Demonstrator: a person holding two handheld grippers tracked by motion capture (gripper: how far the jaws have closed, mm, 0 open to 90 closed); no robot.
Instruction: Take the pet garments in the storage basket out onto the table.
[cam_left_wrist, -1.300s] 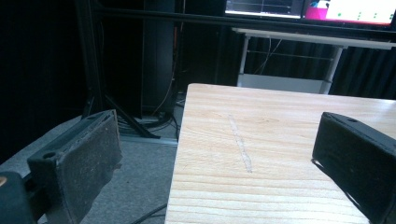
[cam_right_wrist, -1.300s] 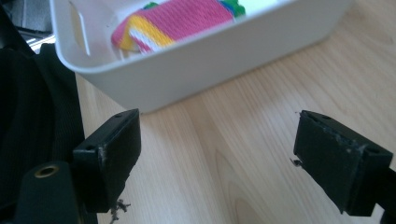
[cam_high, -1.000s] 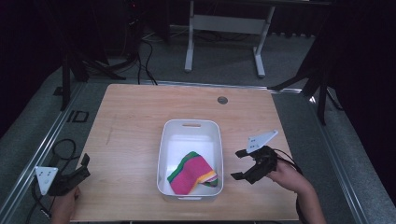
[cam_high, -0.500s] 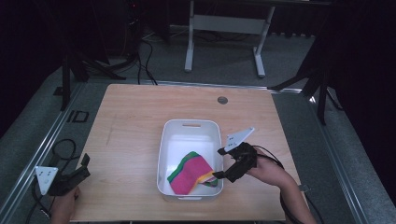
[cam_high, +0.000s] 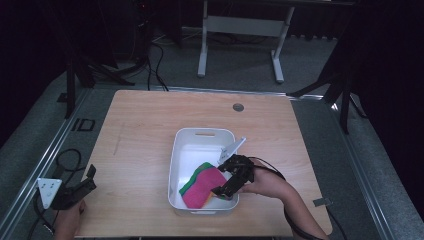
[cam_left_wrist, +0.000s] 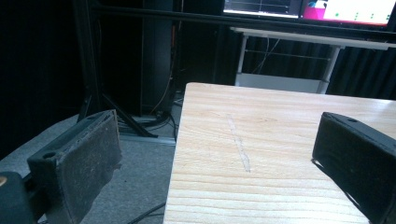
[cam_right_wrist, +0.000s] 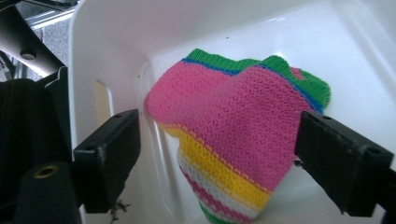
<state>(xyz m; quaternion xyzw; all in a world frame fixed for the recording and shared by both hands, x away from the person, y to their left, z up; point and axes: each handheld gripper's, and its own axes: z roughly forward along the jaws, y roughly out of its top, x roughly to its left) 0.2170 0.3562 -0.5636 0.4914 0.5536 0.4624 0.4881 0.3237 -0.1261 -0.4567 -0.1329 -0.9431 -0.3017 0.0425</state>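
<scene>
High view: I look down from above the near edge onto the whole table (cam_high: 150, 130), floor and stands in the upper frame; the bin (cam_high: 200, 150) sits at lower centre.
Left gripper view: my camera rides low at the table's corner, facing across the wood (cam_left_wrist: 280, 154) towards desks and screens at the top of the frame.
Right gripper view: I look close into the bin (cam_right_wrist: 140, 37), the cloth (cam_right_wrist: 233, 130) at centre.
Shared: high and right views both hold bin and cloth (cam_high: 202, 185); high and left views share the tabletop.
</scene>
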